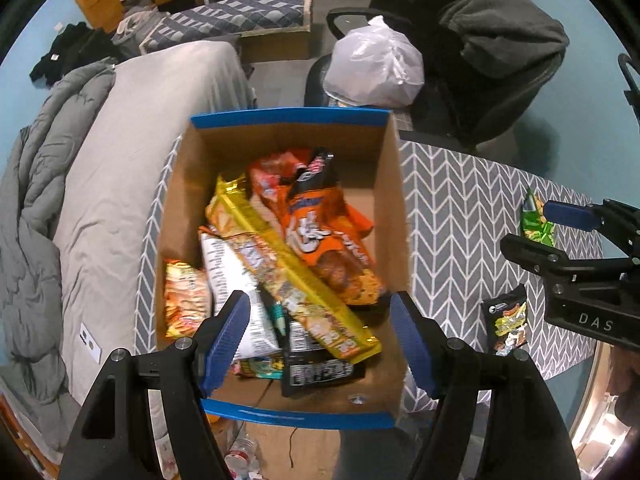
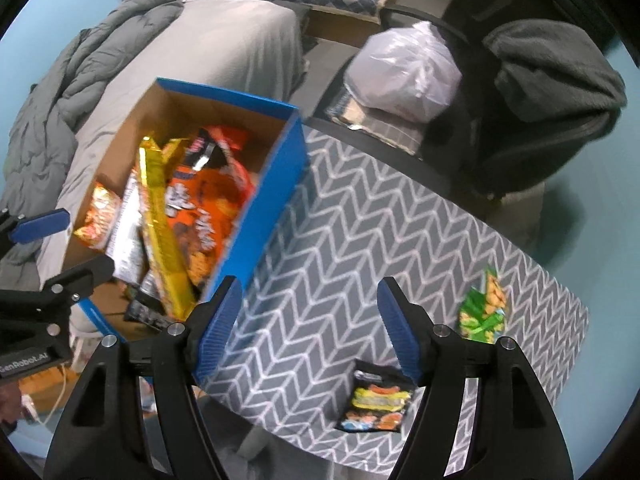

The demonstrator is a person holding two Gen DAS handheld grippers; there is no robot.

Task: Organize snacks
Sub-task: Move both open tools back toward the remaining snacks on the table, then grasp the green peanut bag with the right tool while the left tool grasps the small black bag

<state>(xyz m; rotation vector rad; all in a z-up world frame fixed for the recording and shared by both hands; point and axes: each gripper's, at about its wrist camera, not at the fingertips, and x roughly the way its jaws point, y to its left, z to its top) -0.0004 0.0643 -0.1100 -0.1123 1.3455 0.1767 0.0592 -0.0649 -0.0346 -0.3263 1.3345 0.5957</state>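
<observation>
A blue-rimmed cardboard box (image 1: pixel 394 184) (image 2: pixel 272 184) stands at the table's left end with several snack packs inside, among them a long yellow pack (image 1: pixel 292 268) (image 2: pixel 160 216) and an orange bag (image 1: pixel 320 232) (image 2: pixel 208 216). My left gripper (image 1: pixel 320 336) is open and empty above the box's near side. My right gripper (image 2: pixel 310 328) is open and empty over the table (image 2: pixel 360 240). A small black snack pack (image 2: pixel 376 400) (image 1: pixel 506 324) lies near the table's front edge, below the right finger. A green snack bag (image 2: pixel 482 312) (image 1: pixel 536 220) lies farther right.
A grey-covered bed (image 1: pixel 160 128) with a rumpled duvet (image 1: pixel 36 184) sits left of the box. A white plastic bag (image 1: pixel 376 68) (image 2: pixel 404 72) rests on a chair behind the table. A dark office chair with a grey blanket (image 2: pixel 552 76) stands at the back right.
</observation>
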